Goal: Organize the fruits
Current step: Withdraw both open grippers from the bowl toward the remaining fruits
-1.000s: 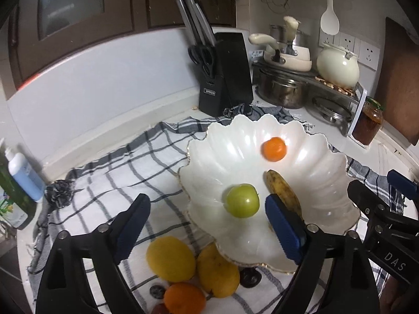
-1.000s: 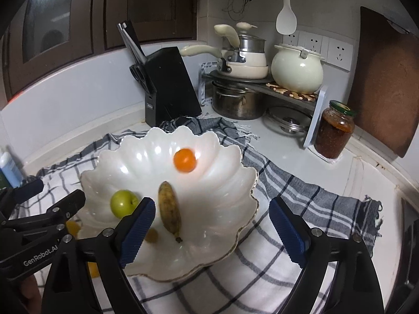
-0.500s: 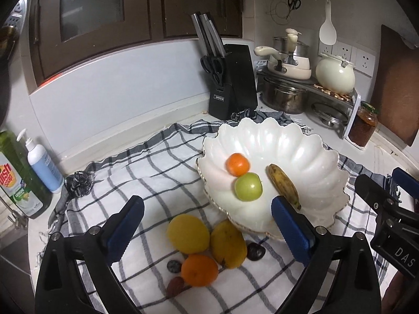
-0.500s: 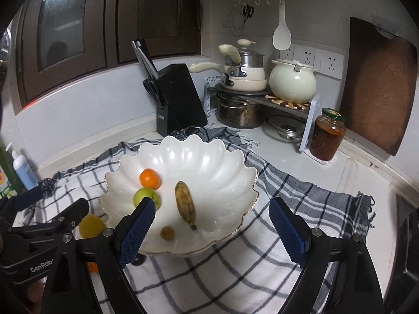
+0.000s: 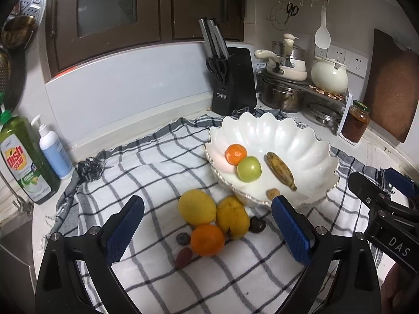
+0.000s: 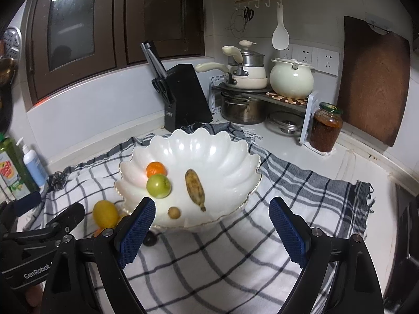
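Observation:
A white scalloped bowl [image 5: 296, 141] [image 6: 209, 146] sits on a checked cloth and holds a small orange [image 5: 235, 153] [image 6: 155, 169], a green apple [image 5: 248, 169] [image 6: 158, 186], a spotted banana [image 5: 280, 167] [image 6: 195, 186] and a small brown fruit [image 5: 273, 193] [image 6: 174, 212]. In front of the bowl on the cloth lie two yellow fruits [image 5: 197, 206] [image 5: 233, 217], an orange [image 5: 207, 239] and several small dark fruits [image 5: 257, 224]. My left gripper [image 5: 207, 233] is open above this pile, empty. My right gripper [image 6: 212, 233] is open before the bowl, empty.
A black knife block [image 5: 233, 78] stands behind the bowl. Pots and a cream kettle [image 5: 330, 77] fill a rack at the back right, with a jar [image 5: 356, 124] beside it. Dish soap [image 5: 23, 162] and a pump bottle [image 5: 53, 151] stand at the left by the sink edge.
Both grippers have drawn back from the bowl, so more of the cloth and the loose fruit pile shows. The orange in the bowl has rolled beside the green apple.

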Demonstrator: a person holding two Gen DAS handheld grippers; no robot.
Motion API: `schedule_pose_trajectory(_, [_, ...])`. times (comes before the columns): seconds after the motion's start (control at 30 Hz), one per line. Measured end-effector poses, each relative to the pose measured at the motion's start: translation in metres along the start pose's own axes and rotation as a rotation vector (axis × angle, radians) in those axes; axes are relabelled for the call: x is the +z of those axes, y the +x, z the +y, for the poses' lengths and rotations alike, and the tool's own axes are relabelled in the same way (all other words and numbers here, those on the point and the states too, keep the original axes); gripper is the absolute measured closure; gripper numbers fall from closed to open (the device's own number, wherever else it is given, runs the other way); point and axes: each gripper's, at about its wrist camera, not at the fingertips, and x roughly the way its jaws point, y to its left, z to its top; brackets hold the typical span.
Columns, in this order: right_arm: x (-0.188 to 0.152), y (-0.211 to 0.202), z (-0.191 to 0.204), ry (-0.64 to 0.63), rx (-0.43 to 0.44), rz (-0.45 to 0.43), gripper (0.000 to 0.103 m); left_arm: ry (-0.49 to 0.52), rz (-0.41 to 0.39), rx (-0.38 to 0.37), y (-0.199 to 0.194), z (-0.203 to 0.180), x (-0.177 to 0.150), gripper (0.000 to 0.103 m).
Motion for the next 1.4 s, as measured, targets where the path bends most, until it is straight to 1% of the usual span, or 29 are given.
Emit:
schedule_pose_trajectory(0.23, [-0.021,-0.01,0.01,-0.018,0.005,0.006,0.014,0.001,0.004,0.002,-0.008,0.01,-0.019,0.004])
schedule_pose_trajectory(0.47, [-0.036,-0.006,0.021,-0.028,0.019,0.031,0.014,-0.005,0.016,0.011,-0.008,0.021,-0.036,0.004])
schedule_pose_trajectory(0.67, [-0.049,0.001,0.028,-0.033,0.029,0.057,0.014,0.012,0.025,0.031,-0.004,0.027,-0.051,0.004])
schedule_pose_trajectory(0.9, [-0.064,0.014,0.04,-0.036,0.059,0.104,0.014,0.001,0.058,0.035,0.007,0.04,-0.067,0.004])
schedule_pose_trajectory(1.2, [-0.076,0.023,0.052,-0.055,0.055,0.126,0.014,-0.005,0.083,0.036,0.02,0.05,-0.081,0.005])
schedule_pose_trajectory(1.27, [-0.078,0.026,0.055,-0.062,0.052,0.132,0.014,-0.009,0.092,0.034,0.025,0.052,-0.082,0.007])
schedule_pose_trajectory(1.3, [-0.079,0.027,0.056,-0.063,0.052,0.134,0.014,-0.01,0.102,0.027,0.028,0.053,-0.084,0.01])
schedule_pose_trajectory(1.37, [-0.08,0.03,0.058,-0.062,0.054,0.143,0.014,-0.009,0.115,0.014,0.032,0.053,-0.085,0.018])
schedule_pose_trajectory(1.4, [-0.081,0.031,0.058,-0.061,0.054,0.145,0.014,-0.004,0.122,0.008,0.036,0.053,-0.085,0.025])
